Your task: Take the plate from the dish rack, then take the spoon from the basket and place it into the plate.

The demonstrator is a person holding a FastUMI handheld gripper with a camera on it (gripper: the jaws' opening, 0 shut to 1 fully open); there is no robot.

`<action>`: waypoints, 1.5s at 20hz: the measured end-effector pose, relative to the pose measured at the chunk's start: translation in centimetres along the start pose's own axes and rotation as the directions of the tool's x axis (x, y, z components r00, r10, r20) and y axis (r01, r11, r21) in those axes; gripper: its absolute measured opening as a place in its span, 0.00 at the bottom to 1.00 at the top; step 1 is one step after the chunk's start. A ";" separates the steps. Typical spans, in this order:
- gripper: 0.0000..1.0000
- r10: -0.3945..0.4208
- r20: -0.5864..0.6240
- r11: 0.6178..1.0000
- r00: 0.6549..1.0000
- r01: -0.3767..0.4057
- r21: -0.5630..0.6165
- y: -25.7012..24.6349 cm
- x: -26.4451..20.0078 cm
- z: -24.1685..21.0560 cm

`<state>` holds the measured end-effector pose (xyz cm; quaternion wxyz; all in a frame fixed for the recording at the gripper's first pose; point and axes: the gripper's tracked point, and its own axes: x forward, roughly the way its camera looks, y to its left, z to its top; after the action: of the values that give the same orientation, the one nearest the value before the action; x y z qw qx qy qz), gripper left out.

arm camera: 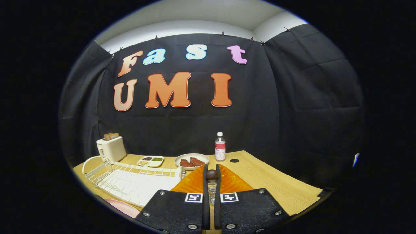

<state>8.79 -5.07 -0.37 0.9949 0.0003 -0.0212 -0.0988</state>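
spoon (212,177): light, stiff, slick; you're pinching its handle.
jaws: nearly closed on handle.
orange plate (232,183): just beyond.

The desk (276,182) looks like pale matt wood grain. The rack (130,177) is white coated wire. The plate (191,185) is glossy ribbed orange plastic. The bottle (220,148) is clear plastic.

spoon (212,182): bowl hidden between fingers (206,195) | plate (195,183): partly behind fingers
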 end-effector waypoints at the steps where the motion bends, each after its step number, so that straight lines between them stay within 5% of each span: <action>1: 0.05 0.011 0.002 1.000 1.000 -0.011 0.002 0.4 -0.8 0.3; 12: 0.05 0.166 0.002 0.986 0.986 -0.166 0.013 8.1 -9.6 1.6; 21: 0.05 0.277 -0.059 0.961 0.959 -0.277 0.023 15.3 -14.6 -3.9; 30: 0.05 0.341 -0.113 0.940 0.933 -0.337 0.054 20.9 -14.9 -9.8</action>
<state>-1.29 18.30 -10.68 0.9963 0.0197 0.0376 0.0750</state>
